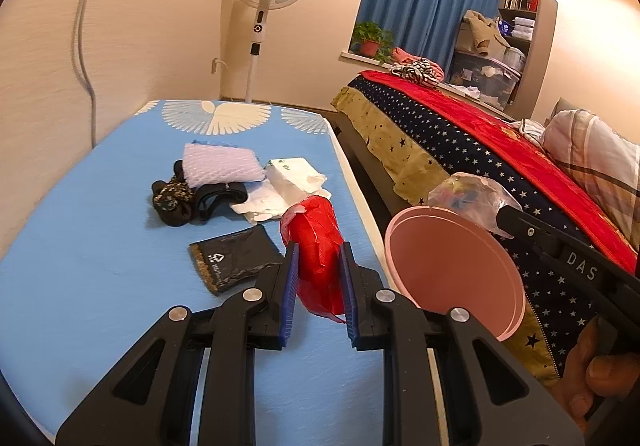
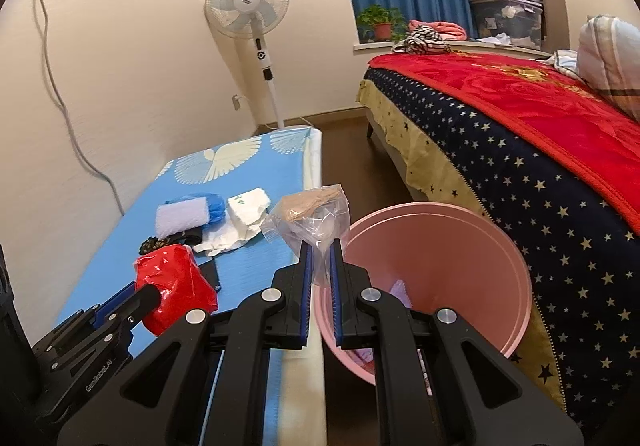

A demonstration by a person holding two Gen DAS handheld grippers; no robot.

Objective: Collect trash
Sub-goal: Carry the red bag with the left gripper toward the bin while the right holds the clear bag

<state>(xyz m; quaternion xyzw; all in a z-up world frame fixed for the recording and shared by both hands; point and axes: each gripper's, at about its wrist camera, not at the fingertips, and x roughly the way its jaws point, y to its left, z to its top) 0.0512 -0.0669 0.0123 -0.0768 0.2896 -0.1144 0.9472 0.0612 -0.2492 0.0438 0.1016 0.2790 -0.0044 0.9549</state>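
My left gripper (image 1: 318,250) is shut on a crumpled red plastic bag (image 1: 316,246), held above the blue mat (image 1: 100,278); it also shows in the right wrist view (image 2: 174,286). My right gripper (image 2: 322,246) is shut on a clear plastic bag (image 2: 312,222) with something tan inside, held at the left rim of the pink bin (image 2: 440,270). In the left wrist view the bin (image 1: 452,270) is to the right, with the clear bag (image 1: 468,194) over its far rim. Some pale trash lies at the bin's bottom.
On the mat lie a white foam net (image 1: 220,162), crumpled white paper (image 1: 288,186), black fabric pieces (image 1: 180,198) and a black packet (image 1: 236,258). A bed with a star-patterned cover (image 2: 520,174) stands right of the bin. A standing fan (image 2: 248,2) is at the far wall.
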